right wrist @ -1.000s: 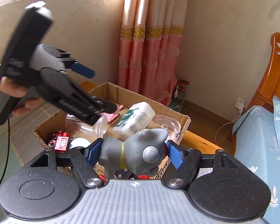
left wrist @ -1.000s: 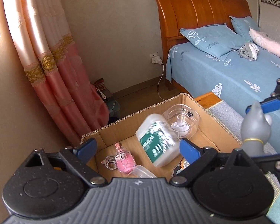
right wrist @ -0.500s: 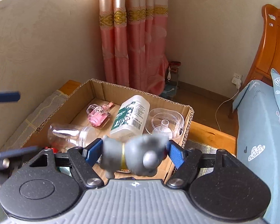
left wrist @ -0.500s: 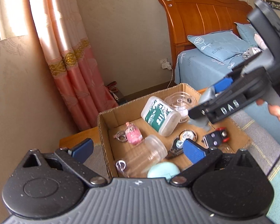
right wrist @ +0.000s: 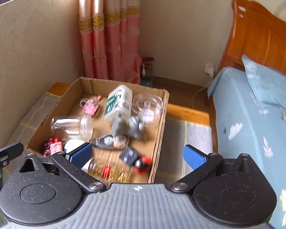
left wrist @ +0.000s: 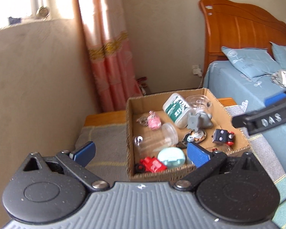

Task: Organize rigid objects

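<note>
While the left gripper (left wrist: pixel 140 152) stands wide with nothing between its blue pads, the left wrist view looks down on a cardboard box (left wrist: pixel 130 118) resting on a grey blanket (left wrist: pixel 103 143). Inside lies a grey toy figure (left wrist: pixel 198 122), just beside a white bottle with a green label (left wrist: pixel 176 107) and near a clear jar (left wrist: pixel 158 137), a pink trinket (left wrist: pixel 153 121), a red toy (left wrist: pixel 152 165) and a black-and-red toy car (left wrist: pixel 223 136).

From the right wrist view, the right gripper (right wrist: pixel 137 153) is opening, its jaws spread and empty. Blurred, the grey toy figure (right wrist: pixel 129 126) sits in the box (right wrist: pixel 160 133), touching the bottle (right wrist: pixel 119 104) beside a clear round dish (right wrist: pixel 147 105).
</note>
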